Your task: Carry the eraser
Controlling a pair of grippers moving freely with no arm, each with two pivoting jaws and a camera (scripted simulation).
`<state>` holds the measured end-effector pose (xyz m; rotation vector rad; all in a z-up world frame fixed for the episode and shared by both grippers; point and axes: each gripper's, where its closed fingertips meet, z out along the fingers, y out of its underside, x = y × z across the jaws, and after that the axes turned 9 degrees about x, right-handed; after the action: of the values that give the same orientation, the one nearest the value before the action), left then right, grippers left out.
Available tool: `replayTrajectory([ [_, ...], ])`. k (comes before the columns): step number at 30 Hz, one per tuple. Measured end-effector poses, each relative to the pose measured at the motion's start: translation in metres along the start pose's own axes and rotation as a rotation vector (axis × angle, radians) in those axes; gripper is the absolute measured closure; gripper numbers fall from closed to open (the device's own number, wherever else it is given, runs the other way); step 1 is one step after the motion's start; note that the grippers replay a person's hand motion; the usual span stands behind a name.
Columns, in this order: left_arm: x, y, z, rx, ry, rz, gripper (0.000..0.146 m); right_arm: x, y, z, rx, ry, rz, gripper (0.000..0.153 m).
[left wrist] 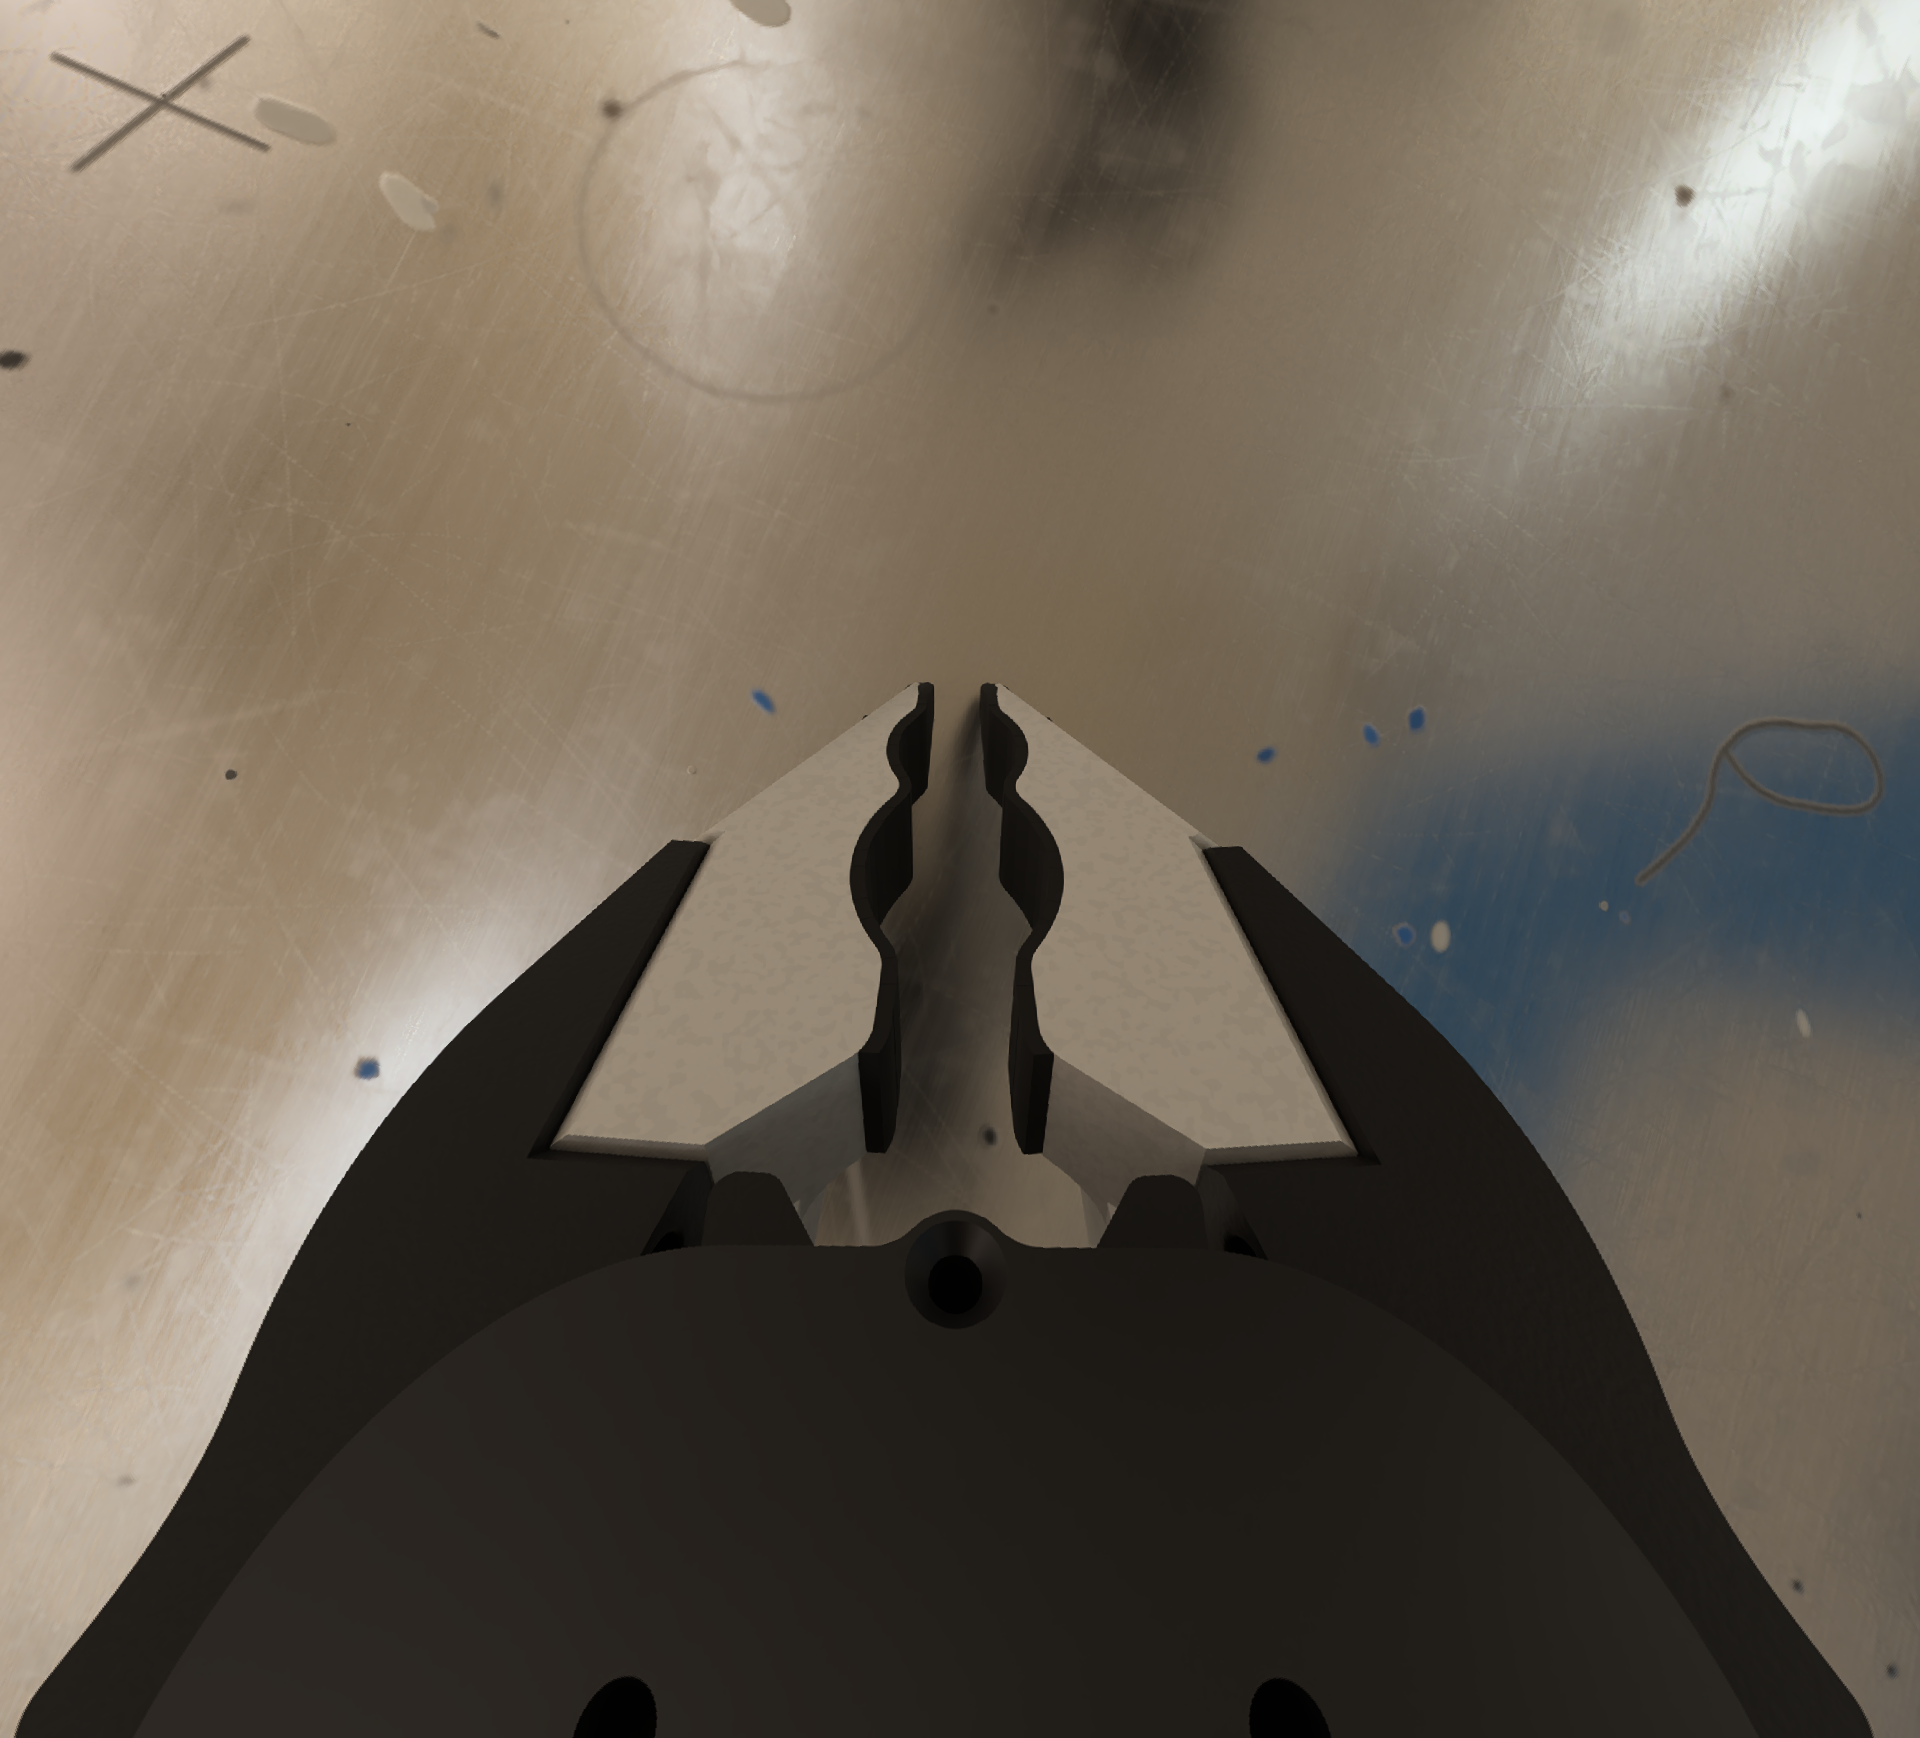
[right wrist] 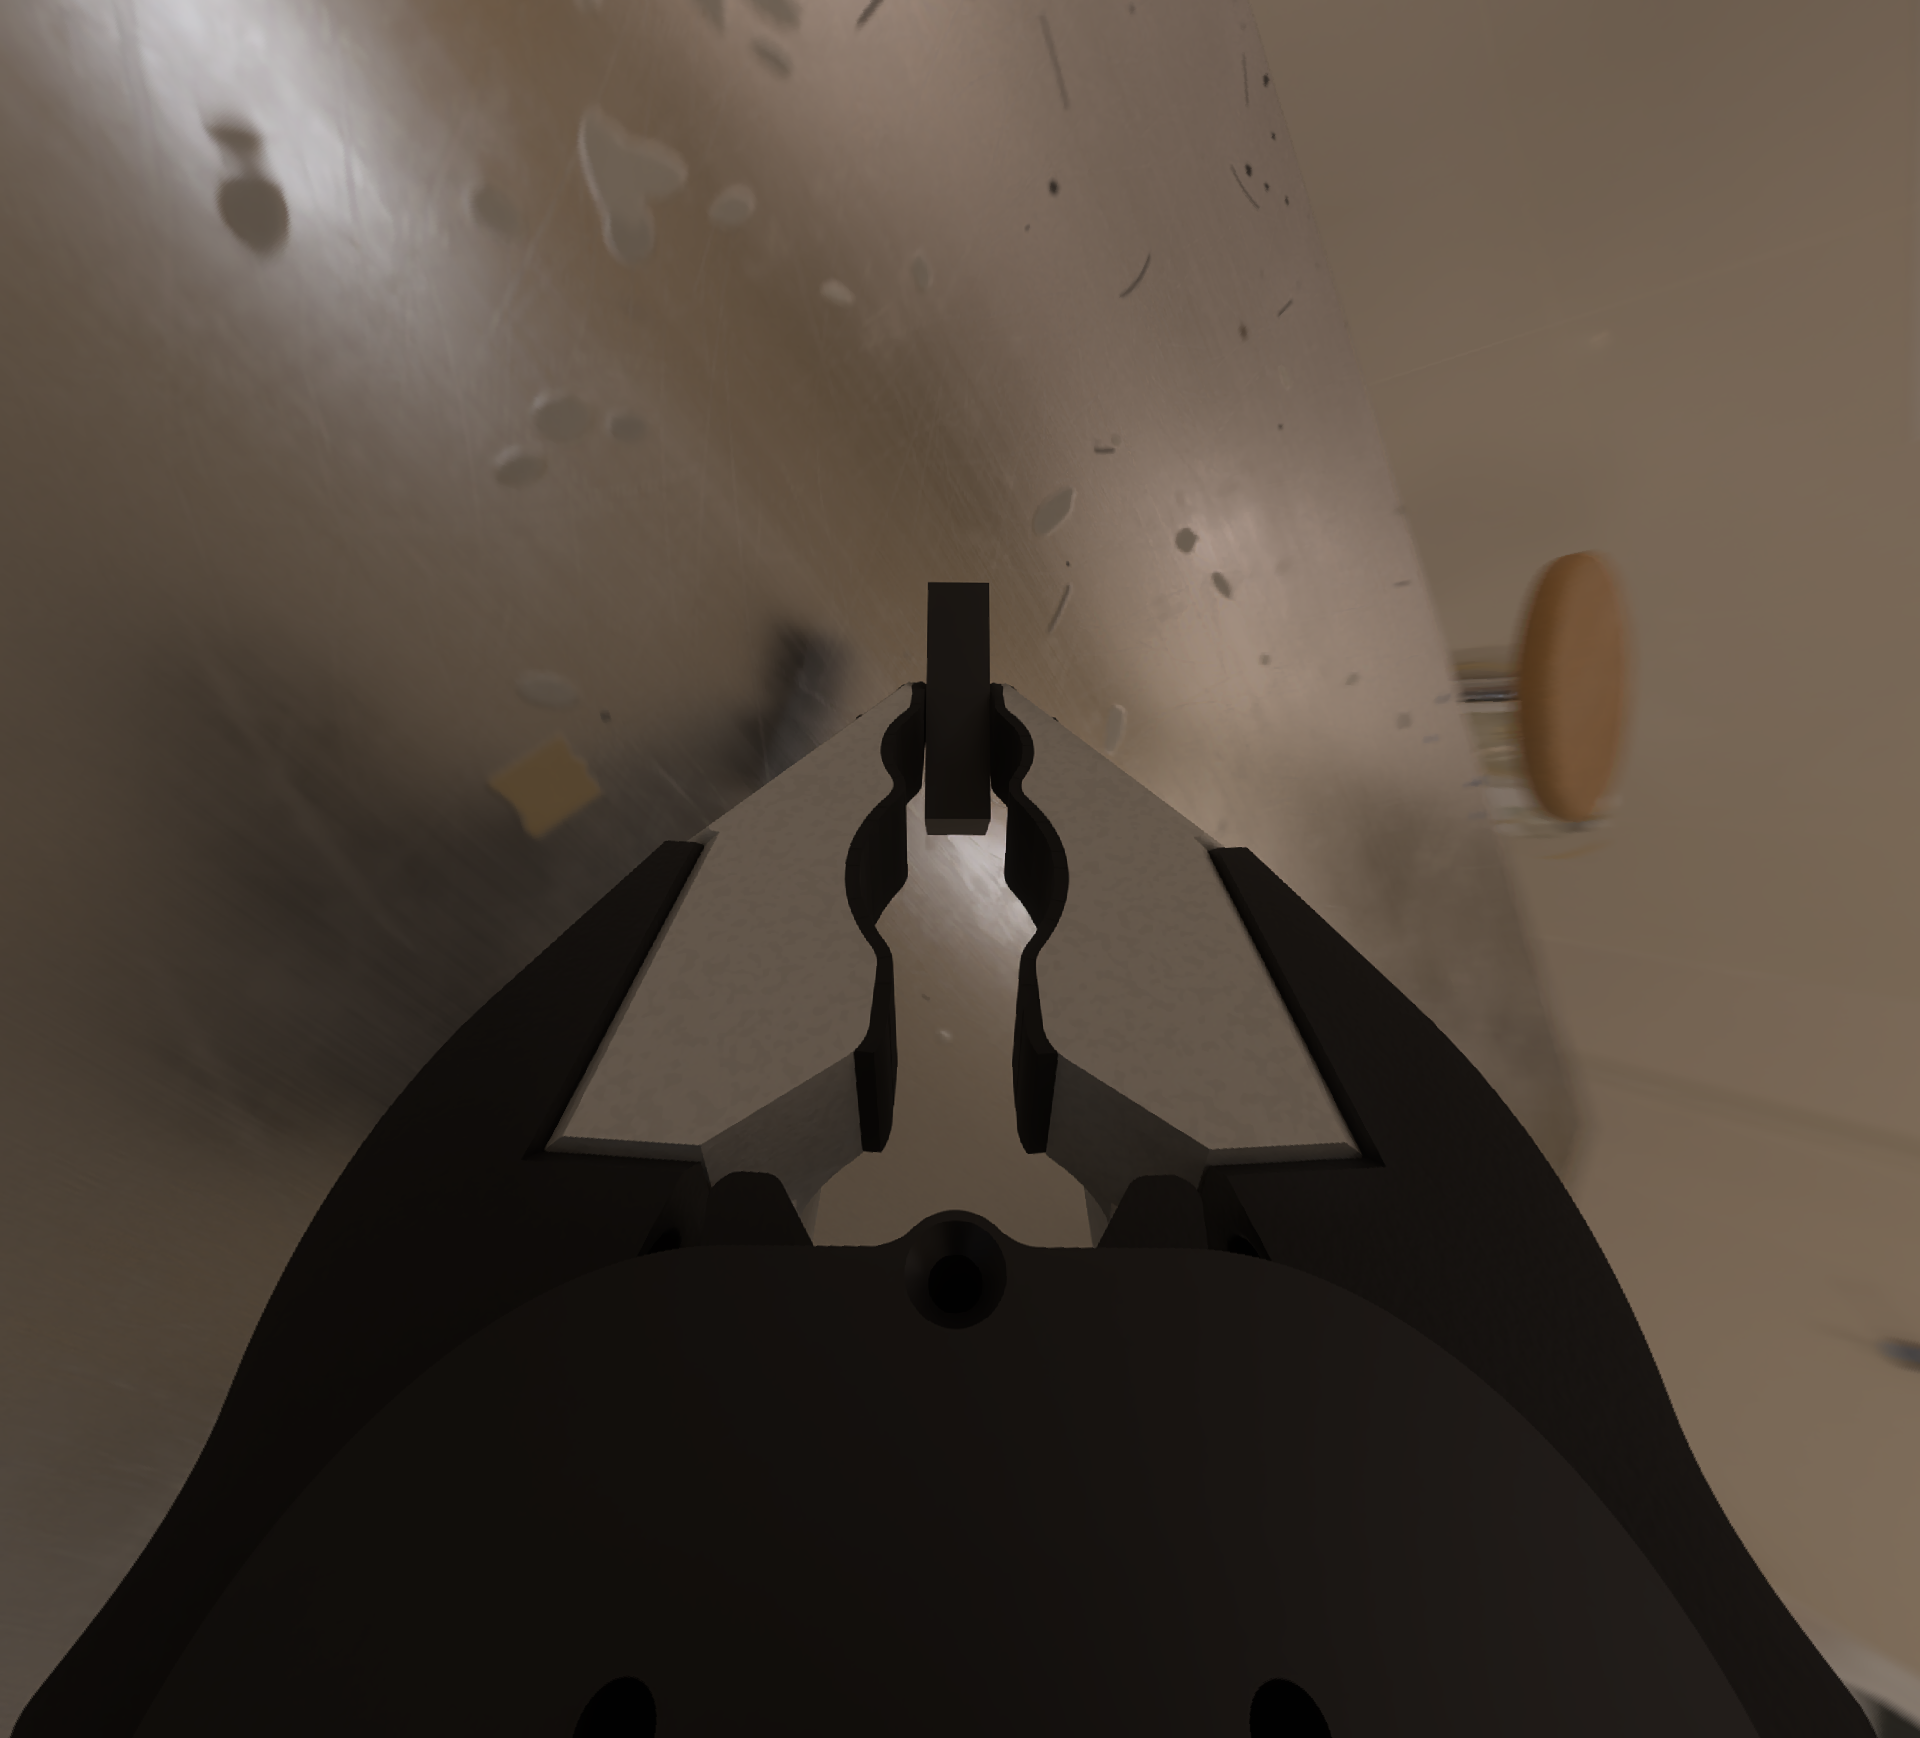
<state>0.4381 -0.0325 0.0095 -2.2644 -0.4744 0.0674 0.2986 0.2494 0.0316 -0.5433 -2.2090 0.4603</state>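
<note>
In the right wrist view, my right gripper (right wrist: 957, 689) is shut on a thin black block, the eraser (right wrist: 957, 712). The eraser stands on edge between the fingertips, sticks out past them and is held above the scuffed metal table (right wrist: 520, 441). In the left wrist view, my left gripper (left wrist: 957, 687) has its jaws nearly together with only a narrow slit between the tips, and it holds nothing. It hovers over the same stained tabletop (left wrist: 416, 545). The eraser does not show in the left wrist view.
The table edge (right wrist: 1382, 483) runs down the right of the right wrist view, with tan floor beyond. A round wooden stool top (right wrist: 1571, 686) shows past that edge. A small yellow square (right wrist: 545, 784) lies on the table. A blue paint patch (left wrist: 1662, 909) marks the table.
</note>
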Motion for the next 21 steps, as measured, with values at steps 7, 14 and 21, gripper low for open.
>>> replayTrajectory([
  [7,0.003,-0.001,0.001,0.015,-0.008,0.013,0.134,0.001,0.001,-0.002,-0.053,0.085,-0.328,0.142],
  [14,0.006,-0.001,0.002,0.047,-0.012,0.000,0.130,0.004,-0.028,-0.010,0.116,0.065,-0.138,0.142],
  [21,0.000,-0.009,-0.003,0.090,-0.058,-0.020,0.130,-0.021,-0.089,-0.017,0.449,-0.119,0.413,0.142],
])
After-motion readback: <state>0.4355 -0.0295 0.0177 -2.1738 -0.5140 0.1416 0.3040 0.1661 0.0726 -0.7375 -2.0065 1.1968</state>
